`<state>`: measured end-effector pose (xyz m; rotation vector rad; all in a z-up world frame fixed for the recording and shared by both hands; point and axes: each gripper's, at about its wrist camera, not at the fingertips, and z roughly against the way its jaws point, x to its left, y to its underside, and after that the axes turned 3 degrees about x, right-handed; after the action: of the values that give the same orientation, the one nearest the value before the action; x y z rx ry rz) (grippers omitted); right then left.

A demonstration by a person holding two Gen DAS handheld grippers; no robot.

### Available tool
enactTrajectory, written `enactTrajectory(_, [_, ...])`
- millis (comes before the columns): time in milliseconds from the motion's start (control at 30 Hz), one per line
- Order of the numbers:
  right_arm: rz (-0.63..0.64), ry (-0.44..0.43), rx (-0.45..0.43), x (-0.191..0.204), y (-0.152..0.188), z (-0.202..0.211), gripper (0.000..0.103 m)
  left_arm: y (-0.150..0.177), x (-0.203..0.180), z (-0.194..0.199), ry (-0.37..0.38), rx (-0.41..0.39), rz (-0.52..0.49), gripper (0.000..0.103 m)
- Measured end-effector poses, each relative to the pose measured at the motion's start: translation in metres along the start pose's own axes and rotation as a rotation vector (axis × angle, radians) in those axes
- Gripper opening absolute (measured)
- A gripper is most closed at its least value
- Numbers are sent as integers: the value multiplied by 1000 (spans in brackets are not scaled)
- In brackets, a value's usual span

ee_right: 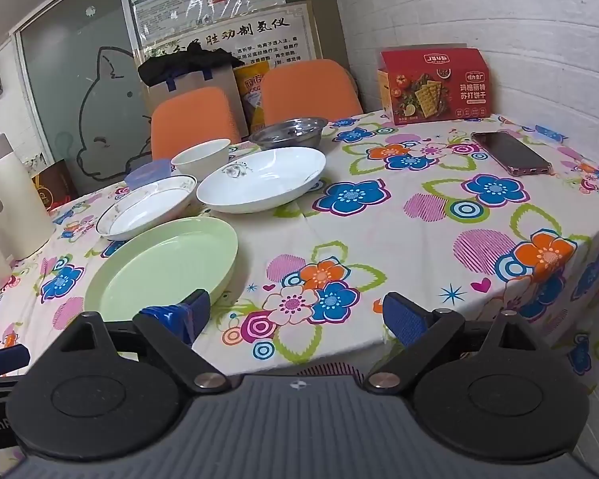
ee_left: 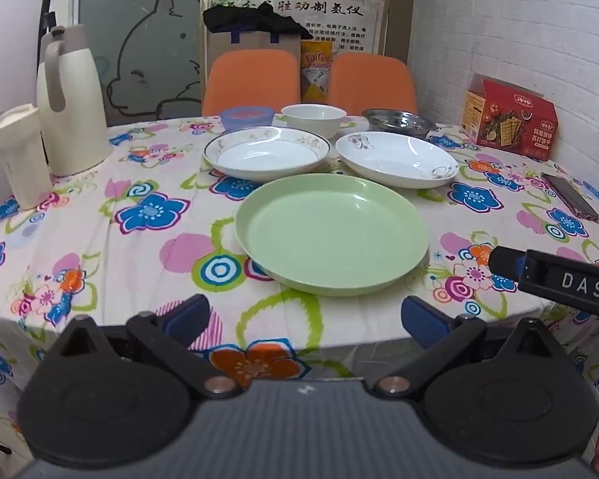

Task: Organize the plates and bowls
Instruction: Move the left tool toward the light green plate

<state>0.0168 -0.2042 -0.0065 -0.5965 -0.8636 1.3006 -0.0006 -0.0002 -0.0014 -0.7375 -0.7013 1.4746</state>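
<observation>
Just ahead of open left gripper [ee_left: 305,317], green plate [ee_left: 331,233], untouched

A round pale-green plastic plate [ee_left: 331,235] lies on the flowered tablecloth [ee_left: 139,247], two white ceramic dishes at eleven [ee_left: 266,152] and one o'clock [ee_left: 396,158].

Ahead of your left jaws: pale green plate [ee_left: 331,235] on a white tablecloth [ee_left: 139,247] with blue, orange and pink flowers. Beyond it, a gold-rimmed white plate [ee_left: 266,152] and a red box [ee_left: 509,117].
</observation>
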Motion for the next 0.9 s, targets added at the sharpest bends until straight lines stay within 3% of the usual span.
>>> enactTrajectory(900, [26,-7,10,7,1,-3,81,-1,3,-9,5,54,7,102])
